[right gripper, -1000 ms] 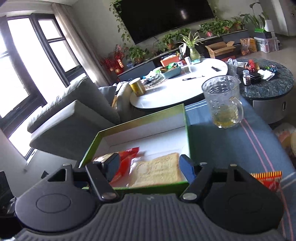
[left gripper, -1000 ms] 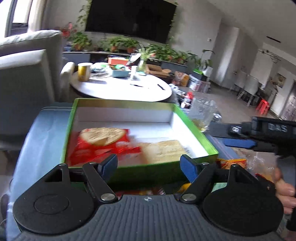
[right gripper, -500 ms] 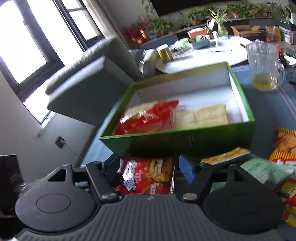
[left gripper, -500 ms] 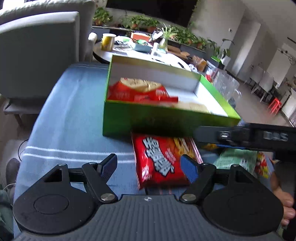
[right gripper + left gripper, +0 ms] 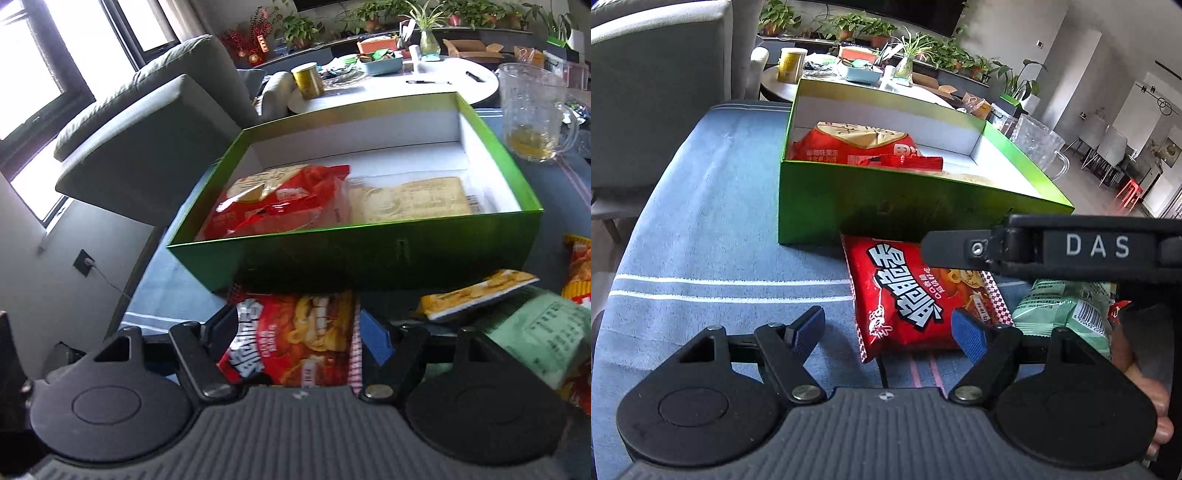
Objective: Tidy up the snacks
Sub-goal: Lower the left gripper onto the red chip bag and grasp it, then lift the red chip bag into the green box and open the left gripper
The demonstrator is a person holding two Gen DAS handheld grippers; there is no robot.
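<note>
Flat red snack bag (image 5: 916, 295), bold white lettering, checkered edges.

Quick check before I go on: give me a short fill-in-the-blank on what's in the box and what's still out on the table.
1. The box holding the snacks is ____ on the outside.
2. Inside it, beside the pale cracker pack, lies a ____ packet.
3. The red noodle-snack bag lies on the blue tablecloth, ____ the box.
4. The glass mug past the box holds a little ____ liquid.

Missing words: green; red; outside; yellow
</note>
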